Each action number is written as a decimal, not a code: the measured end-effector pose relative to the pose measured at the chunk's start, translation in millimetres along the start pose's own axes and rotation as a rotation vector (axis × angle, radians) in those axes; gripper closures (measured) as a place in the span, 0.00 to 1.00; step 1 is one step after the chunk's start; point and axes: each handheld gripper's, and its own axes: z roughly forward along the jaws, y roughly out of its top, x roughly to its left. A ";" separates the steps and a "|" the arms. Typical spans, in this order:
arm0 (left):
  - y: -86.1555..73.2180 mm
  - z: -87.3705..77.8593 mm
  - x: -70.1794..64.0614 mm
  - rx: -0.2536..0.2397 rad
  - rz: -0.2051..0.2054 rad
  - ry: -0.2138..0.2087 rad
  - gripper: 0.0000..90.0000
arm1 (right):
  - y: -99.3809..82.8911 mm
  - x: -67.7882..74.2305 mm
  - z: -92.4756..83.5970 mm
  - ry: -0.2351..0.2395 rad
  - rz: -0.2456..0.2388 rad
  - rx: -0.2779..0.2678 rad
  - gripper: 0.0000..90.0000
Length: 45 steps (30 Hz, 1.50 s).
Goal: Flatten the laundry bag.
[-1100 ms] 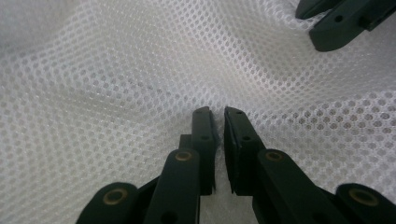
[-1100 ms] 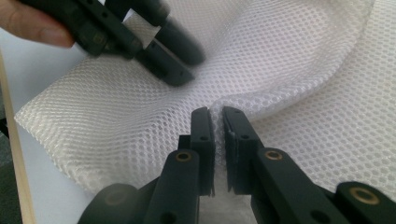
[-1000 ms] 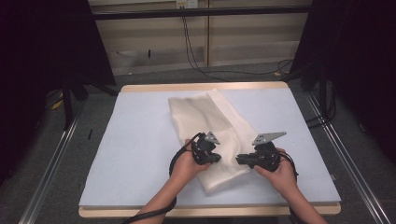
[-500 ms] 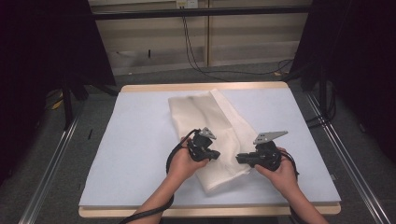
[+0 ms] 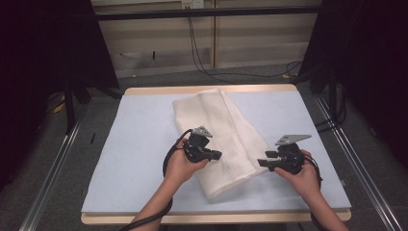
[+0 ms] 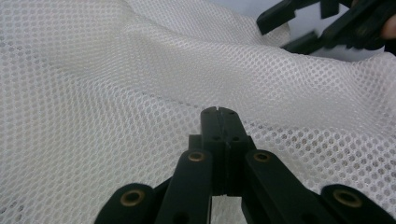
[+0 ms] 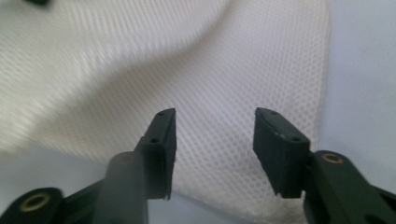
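The folded white mesh cloth (image 5: 219, 132) lies on the table (image 5: 139, 144), long axis running diagonally away, its near-right edge just ahead of the right gripper (image 7: 212, 149), whose empty jaws have just been opening, while the left gripper (image 6: 219, 116) rests closed over its middle
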 end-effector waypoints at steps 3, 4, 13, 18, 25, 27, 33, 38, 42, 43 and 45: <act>0.1 -2.5 0.2 -0.011 -0.004 0.002 1.00 | -6.5 5.9 11.0 -0.064 -0.076 0.024 0.49; -0.1 -4.2 0.5 -0.020 -0.008 0.001 1.00 | -5.1 5.1 10.2 -0.060 -0.077 0.036 0.53; -13.9 -29.5 1.9 -0.038 -0.026 0.010 1.00 | 0.7 9.5 10.4 -0.057 -0.093 0.078 0.81; -26.5 -35.7 4.4 -0.050 -0.039 0.011 1.00 | 5.7 12.9 11.1 -0.042 -0.106 0.119 1.00; -32.9 -42.3 4.7 -0.055 -0.041 0.021 1.00 | 6.7 9.8 9.8 -0.091 -0.108 0.100 1.00; -34.6 -43.1 5.4 -0.066 -0.036 0.019 1.00 | 7.5 1.8 8.1 -0.099 -0.089 0.085 1.00; -39.5 -43.8 9.0 -0.067 -0.050 0.032 1.00 | 13.2 -23.4 8.6 -0.153 -0.065 0.098 1.00; -46.1 -42.3 12.9 -0.078 -0.069 0.038 1.00 | 19.0 -49.5 2.3 -0.206 -0.036 0.070 1.00; -50.3 -43.4 15.4 -0.091 -0.085 0.030 1.00 | 20.2 -55.3 1.3 -0.205 -0.023 0.063 1.00; -51.3 -44.8 15.9 -0.092 -0.083 0.033 1.00 | 20.0 -54.8 2.1 -0.206 -0.037 0.062 1.00; -52.9 -47.4 15.0 -0.095 -0.080 0.046 1.00 | 19.8 -52.7 2.3 -0.211 -0.029 0.064 1.00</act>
